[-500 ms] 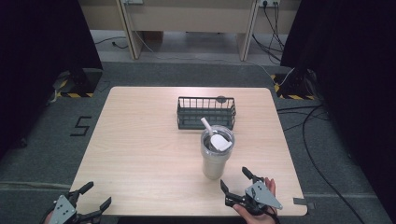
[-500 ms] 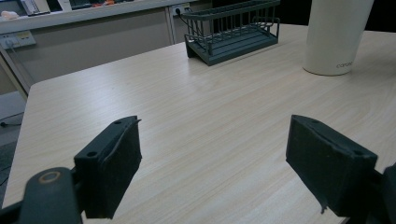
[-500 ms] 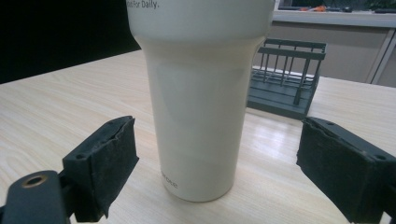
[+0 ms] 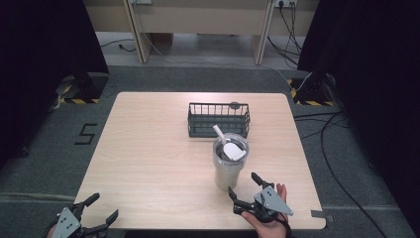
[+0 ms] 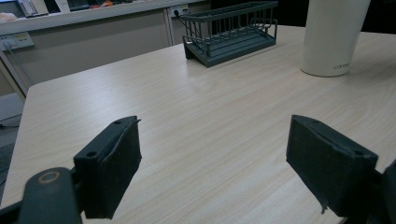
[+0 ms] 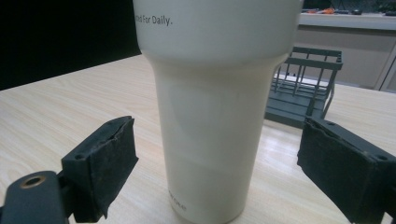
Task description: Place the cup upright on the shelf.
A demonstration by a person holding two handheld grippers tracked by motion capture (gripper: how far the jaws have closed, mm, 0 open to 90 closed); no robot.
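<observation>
Right hand-held gripper (image 4: pixel 246 190), jaws spread wide, is lining up on the white tumbler (image 4: pixel 230 165) standing just ahead on the desk (image 4: pixel 148 148), near the wire basket (image 4: pixel 219 119). Gripping low and off-centre is likely risking tipping it.

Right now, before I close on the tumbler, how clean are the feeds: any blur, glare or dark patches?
High view: even light on the table, black at both sides. Right gripper view: the tumbler looms close and soft, its top cropped, a faint sheen on its wall; the right gripper has its jaws wide. Left gripper view: the left gripper is slightly soft, the wire basket is sharper.
</observation>
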